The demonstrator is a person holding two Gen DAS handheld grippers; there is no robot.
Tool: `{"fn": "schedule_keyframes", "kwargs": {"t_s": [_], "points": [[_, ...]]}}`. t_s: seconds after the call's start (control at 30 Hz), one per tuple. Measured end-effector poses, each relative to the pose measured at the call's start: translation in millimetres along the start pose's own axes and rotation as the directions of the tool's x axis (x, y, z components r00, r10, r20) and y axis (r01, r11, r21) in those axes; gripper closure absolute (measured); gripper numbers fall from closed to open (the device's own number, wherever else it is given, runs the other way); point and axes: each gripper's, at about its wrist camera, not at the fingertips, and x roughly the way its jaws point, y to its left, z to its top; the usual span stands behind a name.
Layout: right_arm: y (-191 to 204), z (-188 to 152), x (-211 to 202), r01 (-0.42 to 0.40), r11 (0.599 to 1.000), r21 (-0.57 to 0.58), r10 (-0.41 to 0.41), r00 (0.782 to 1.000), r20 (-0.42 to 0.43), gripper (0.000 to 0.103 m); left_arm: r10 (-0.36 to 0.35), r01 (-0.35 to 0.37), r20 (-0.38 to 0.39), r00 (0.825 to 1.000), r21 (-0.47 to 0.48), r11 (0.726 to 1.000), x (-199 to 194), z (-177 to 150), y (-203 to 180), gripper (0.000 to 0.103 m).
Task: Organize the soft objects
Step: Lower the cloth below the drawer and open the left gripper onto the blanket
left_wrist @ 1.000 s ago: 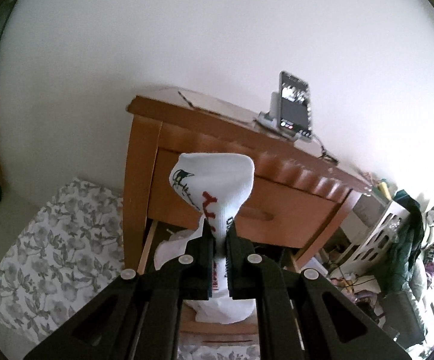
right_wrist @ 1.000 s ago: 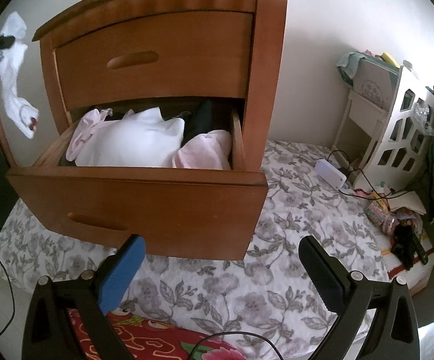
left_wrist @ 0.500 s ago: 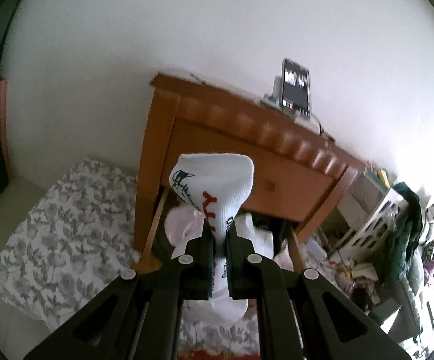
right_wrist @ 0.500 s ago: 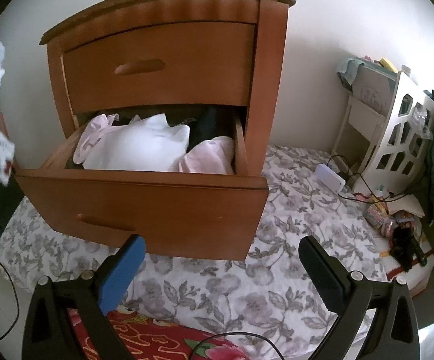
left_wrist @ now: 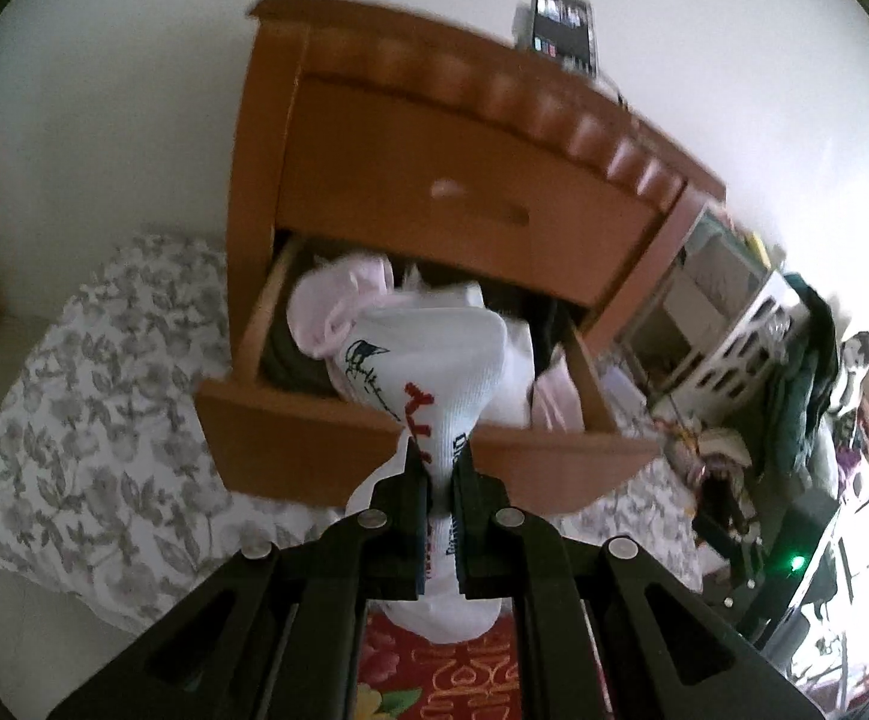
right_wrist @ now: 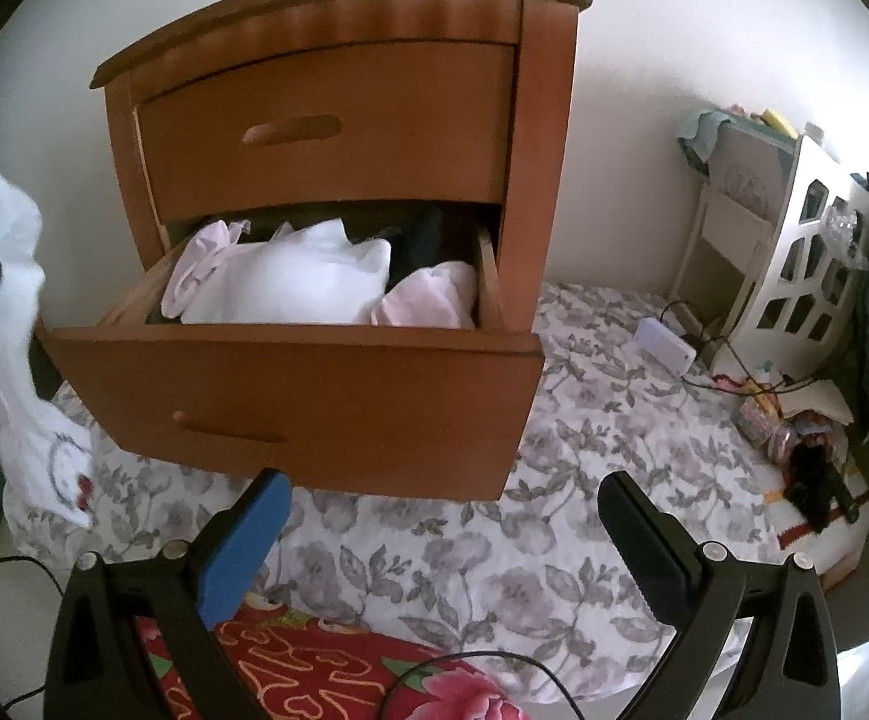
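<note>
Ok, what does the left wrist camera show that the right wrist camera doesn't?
Left wrist only: the left gripper shut on the white sock, whose print shows, and a phone propped upright on the nightstand.

Right wrist only: the right gripper, open and empty, and a white charger on the flowered sheet.

Both: the open bottom drawer with white and pink clothes, the shut top drawer, the sheet and the hanging sock.

We are pinching our left gripper (left_wrist: 440,468) tight and tilting it downward, while holding our right gripper (right_wrist: 440,531) spread wide, empty.
</note>
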Motion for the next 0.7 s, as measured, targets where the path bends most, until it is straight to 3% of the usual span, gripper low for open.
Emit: {"fn": "schedule_keyframes", "kwargs": {"t_s": [0.33, 0.7], "points": [[-8, -8, 8, -0.01, 0.999, 0.044, 0.012, 0.999, -0.044, 0.0, 0.001, 0.003, -0.128, 0.992, 0.036, 0.999, 41, -24, -10, 0.097], [-16, -10, 17, 0.0, 0.998, 0.061, 0.005, 0.997, -0.073, 0.0, 0.025, -0.009, -0.258, 0.966, 0.064, 0.998, 89, -44, -21, 0.097]]}}
